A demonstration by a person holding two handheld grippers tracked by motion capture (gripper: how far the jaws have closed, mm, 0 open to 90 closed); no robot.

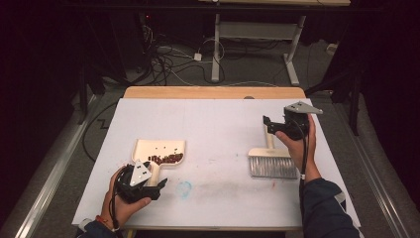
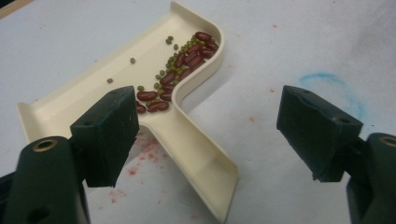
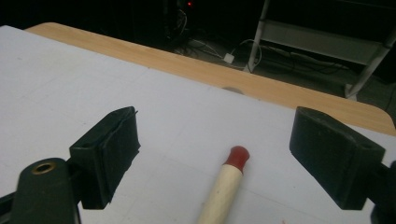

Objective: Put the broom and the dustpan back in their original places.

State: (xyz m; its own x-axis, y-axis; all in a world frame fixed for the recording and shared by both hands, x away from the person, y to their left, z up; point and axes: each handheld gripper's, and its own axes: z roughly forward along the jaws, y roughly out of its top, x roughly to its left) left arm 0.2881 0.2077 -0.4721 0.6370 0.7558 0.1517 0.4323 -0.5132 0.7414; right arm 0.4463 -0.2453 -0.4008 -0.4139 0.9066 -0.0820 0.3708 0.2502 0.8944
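Both jobs look nearly finished to me: red and green beans (image 2: 184, 60) lie gathered in the cream plastic dustpan (image 1: 157, 150) near left, and the cream-handled brush (image 1: 272, 161) rests right. My left gripper (image 2: 210, 123) and right gripper (image 3: 219, 149) gape, released.

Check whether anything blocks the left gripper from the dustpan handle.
Nothing visible does. The left gripper is open, and the dustpan handle runs bare between its jaws; the beans lie further up in the pan.
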